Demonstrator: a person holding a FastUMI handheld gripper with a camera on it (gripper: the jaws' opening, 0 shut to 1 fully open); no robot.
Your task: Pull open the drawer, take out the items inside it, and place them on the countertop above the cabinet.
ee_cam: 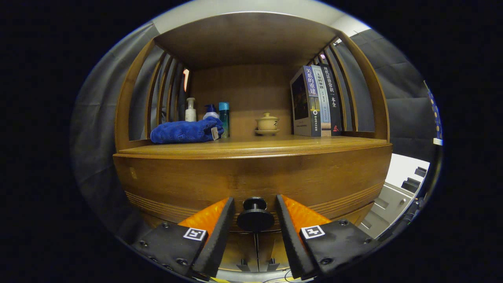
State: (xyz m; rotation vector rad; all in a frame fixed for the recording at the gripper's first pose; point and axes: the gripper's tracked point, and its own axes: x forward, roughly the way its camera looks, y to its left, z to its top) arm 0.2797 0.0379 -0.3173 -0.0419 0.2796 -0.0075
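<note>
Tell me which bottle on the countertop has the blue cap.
The rightmost bottle, tallest, beside the blue towel. The others are white. The claw is open around the drawer knob.

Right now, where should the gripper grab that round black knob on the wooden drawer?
Grip the round black knob by its narrow stem behind the wide cap, coming straight from the front. The open gripper fingers already flank it; the cap should keep them from slipping when pulling the wooden drawer.

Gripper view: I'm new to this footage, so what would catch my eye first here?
The dark round drawer knob sits between the open gripper fingers, not yet clamped. Above, on the countertop, a blue towel lies by some bottles, with upright books opposite and a lidded cup between.
</note>
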